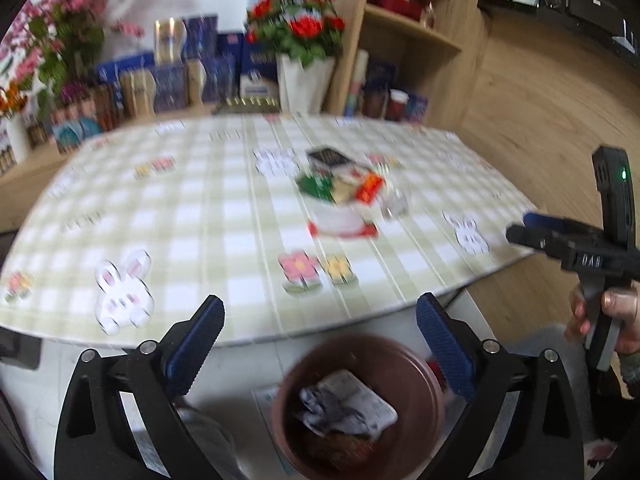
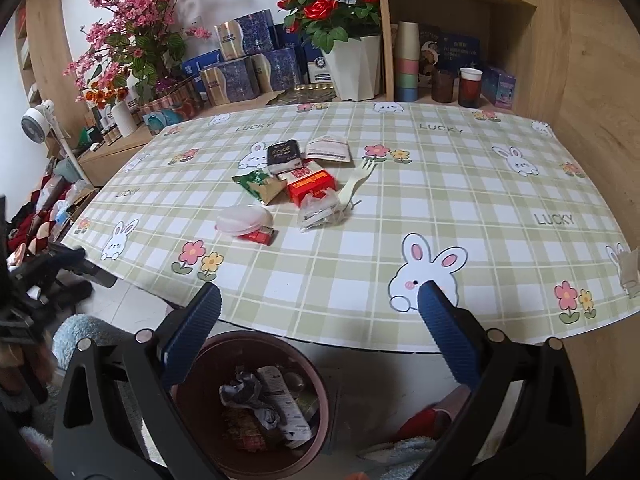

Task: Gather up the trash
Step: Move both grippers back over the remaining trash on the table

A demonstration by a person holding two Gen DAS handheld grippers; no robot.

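Your left gripper: one, jaws spread wide, nothing between them, held above the near table edge and over the bin. That view is motion-blurred.

Your right gripper: one, jaws likewise spread and empty, at the near edge of the table. It also shows at the right of the left wrist view, with your hand around its handle.

Table: one, under a green-and-white checked cloth printed with rabbits, flowers and the word LUCKY.

Trash pile: one cluster near the middle of the table, well apart from both grippers. You can count in it:
- one black packet, at the far side
- one white paper packet, just beside the black one
- one green wrapper, on the left
- one red carton, in the centre
- one crumpled clear wrapper, touching the carton's near side
- one pale plastic fork, on the right, tines pointing away from you
- one white lidded container, nearest you, resting on one small red box

Trash bin: one, brown and round, on the floor below the near table edge, already holding crumpled paper and wrappers; their number cannot be told.

Red rose plant in a white pot: one, behind the table.
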